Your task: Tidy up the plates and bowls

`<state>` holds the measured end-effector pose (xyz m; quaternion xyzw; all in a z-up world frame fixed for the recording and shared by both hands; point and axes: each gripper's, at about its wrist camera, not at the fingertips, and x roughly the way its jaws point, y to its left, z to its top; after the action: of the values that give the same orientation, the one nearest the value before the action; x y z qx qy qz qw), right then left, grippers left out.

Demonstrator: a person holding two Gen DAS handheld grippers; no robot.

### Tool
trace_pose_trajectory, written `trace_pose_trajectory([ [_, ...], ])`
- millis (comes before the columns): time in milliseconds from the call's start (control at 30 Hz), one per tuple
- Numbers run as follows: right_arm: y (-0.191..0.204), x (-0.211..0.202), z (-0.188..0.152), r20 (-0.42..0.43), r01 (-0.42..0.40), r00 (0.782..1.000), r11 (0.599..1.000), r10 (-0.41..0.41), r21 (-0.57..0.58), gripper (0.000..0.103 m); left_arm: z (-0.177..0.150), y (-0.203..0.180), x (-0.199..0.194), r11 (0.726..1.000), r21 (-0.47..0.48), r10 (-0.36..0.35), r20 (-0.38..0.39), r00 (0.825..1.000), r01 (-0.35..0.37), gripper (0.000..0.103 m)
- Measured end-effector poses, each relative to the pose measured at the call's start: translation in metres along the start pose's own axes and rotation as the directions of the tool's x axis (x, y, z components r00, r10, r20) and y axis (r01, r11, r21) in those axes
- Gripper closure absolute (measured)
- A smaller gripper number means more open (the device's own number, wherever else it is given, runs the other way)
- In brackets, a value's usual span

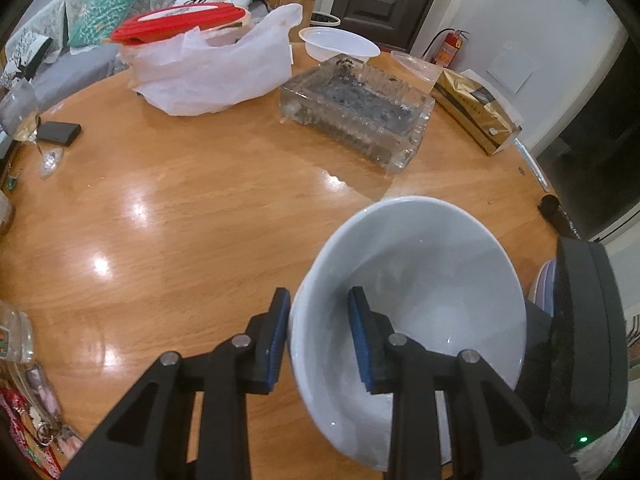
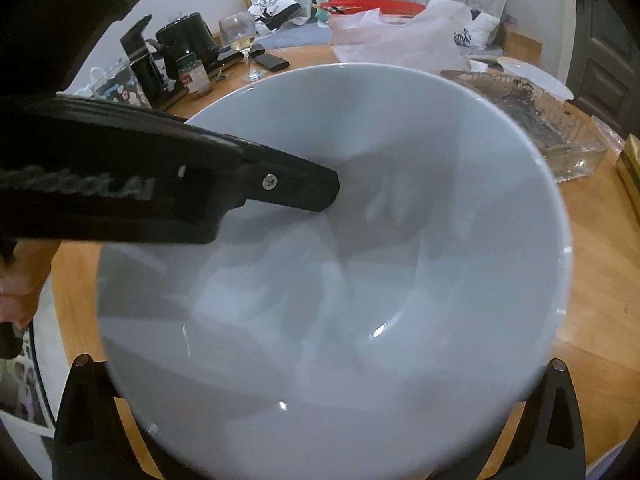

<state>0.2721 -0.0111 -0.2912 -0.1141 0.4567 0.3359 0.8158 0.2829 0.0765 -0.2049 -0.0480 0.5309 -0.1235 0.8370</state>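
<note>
A large white ceramic bowl [image 1: 432,280] is held tilted above the round wooden table [image 1: 180,200]. My left gripper [image 1: 320,320] straddles its near-left rim, one blue-padded finger outside and one inside, shut on the wall. In the right wrist view the same bowl [image 2: 360,260] fills the frame, and one left gripper finger [image 2: 288,188] reaches into it from the left. My right gripper's arms spread wide at the bottom corners; its fingertips are hidden under the bowl. The right gripper body [image 1: 580,340] stands just right of the bowl.
On the table stand a white plastic bag with a red-lidded box [image 1: 208,64], a glass tray [image 1: 356,112], a white plastic bowl [image 1: 340,42], a gold carton [image 1: 476,112], a wine glass [image 2: 242,44], a black kettle [image 2: 188,44] and a jar [image 2: 196,76].
</note>
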Motion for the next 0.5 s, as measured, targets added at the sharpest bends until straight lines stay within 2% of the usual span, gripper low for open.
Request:
trace_pose_trajectory([
  [400,-0.0038,0.0021,-0.0025,0.057,-0.017,0.998,1.000,0.017,-0.004,0.000,0.0017,0.0029,0.0040,1.000,-0.020,-0.011,-0.004,1.000,0.011,0.075],
  [500,-0.0032,0.0033,0.0015,0.028,-0.015,0.999,1.000,0.015,-0.008,0.000,0.0022,0.0041,0.0049,1.000,-0.018,-0.016,-0.008,1.000,0.016,0.075],
])
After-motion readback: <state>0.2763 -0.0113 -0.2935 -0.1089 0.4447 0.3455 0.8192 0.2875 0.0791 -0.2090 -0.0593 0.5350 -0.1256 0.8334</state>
